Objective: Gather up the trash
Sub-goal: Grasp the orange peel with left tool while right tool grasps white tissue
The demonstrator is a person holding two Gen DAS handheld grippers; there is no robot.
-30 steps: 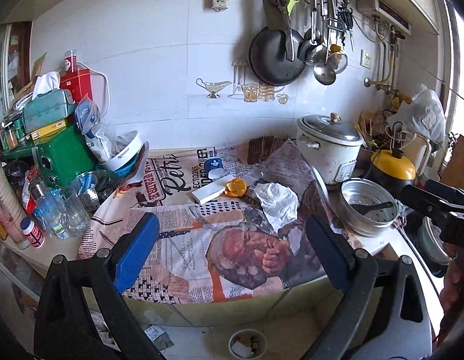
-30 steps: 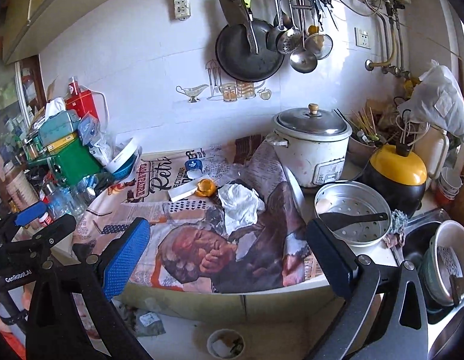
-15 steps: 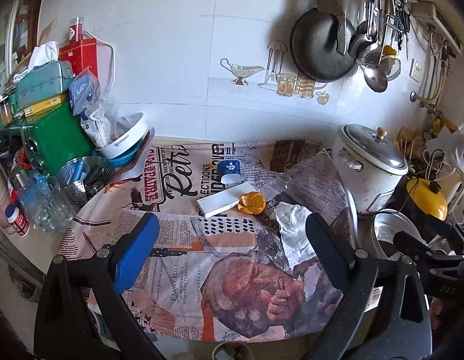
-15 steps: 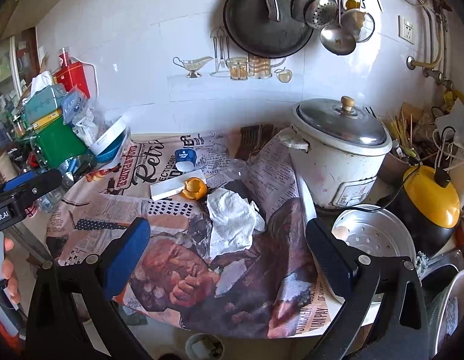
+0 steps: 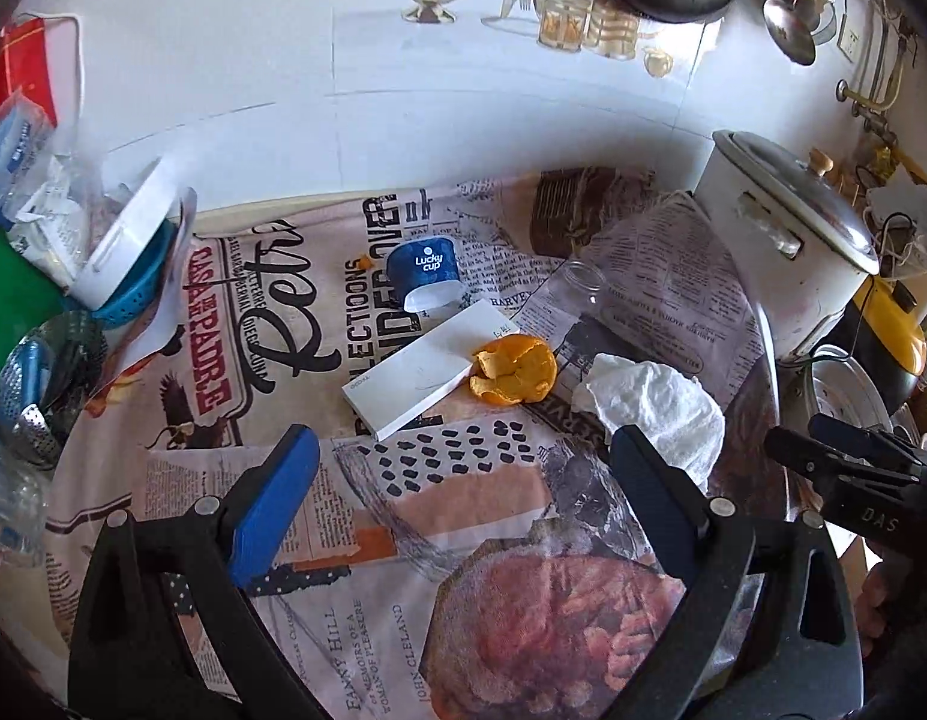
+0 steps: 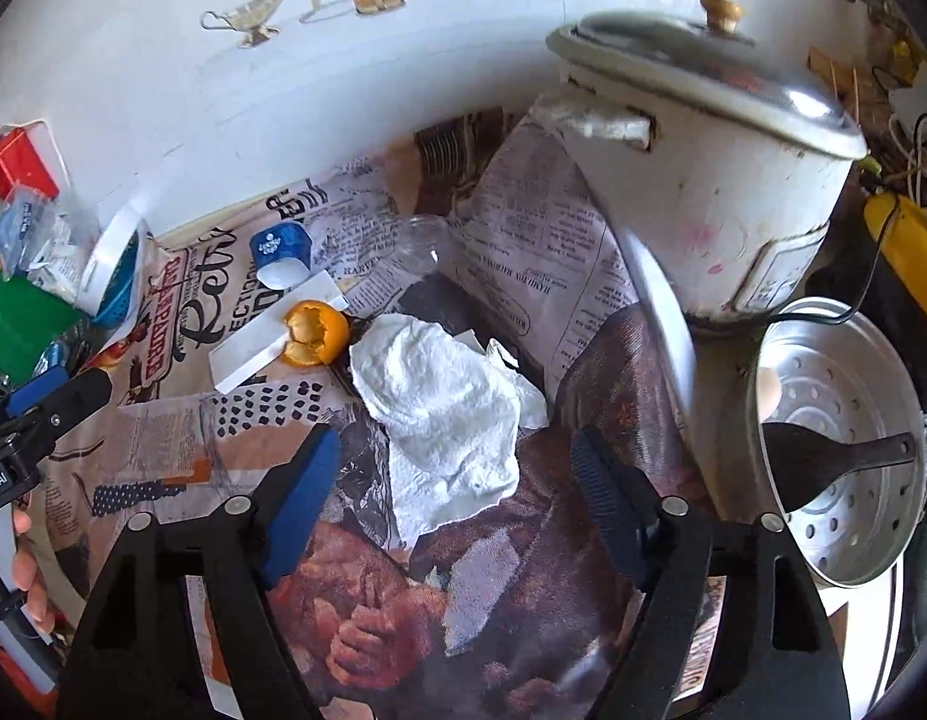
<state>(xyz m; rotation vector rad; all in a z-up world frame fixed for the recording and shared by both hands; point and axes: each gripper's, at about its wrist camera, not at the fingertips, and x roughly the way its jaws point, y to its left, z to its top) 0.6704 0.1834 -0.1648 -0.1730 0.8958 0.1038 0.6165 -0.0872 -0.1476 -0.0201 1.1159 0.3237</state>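
Trash lies on a newspaper-print cloth (image 5: 295,312): a crumpled white tissue (image 5: 655,414) (image 6: 445,414), an orange peel (image 5: 514,369) (image 6: 315,333), a flat white box (image 5: 427,369) (image 6: 271,330), a tipped blue Lucky cup (image 5: 424,273) (image 6: 281,255) and a clear plastic bottle (image 5: 583,285) (image 6: 424,243). My left gripper (image 5: 463,465) is open and empty, just short of the white box and peel. My right gripper (image 6: 457,471) is open and empty, its fingers either side of the tissue's near end.
A white rice cooker (image 6: 715,180) stands at the right with a perforated steamer tray (image 6: 847,444) holding a black spatula beside it. A yellow pot (image 5: 889,324) sits behind. Piled containers, a green box (image 6: 19,324) and a metal strainer (image 5: 37,384) crowd the left.
Both grippers have moved forward and down toward the counter. The trash now looms much larger. Both stayed open.
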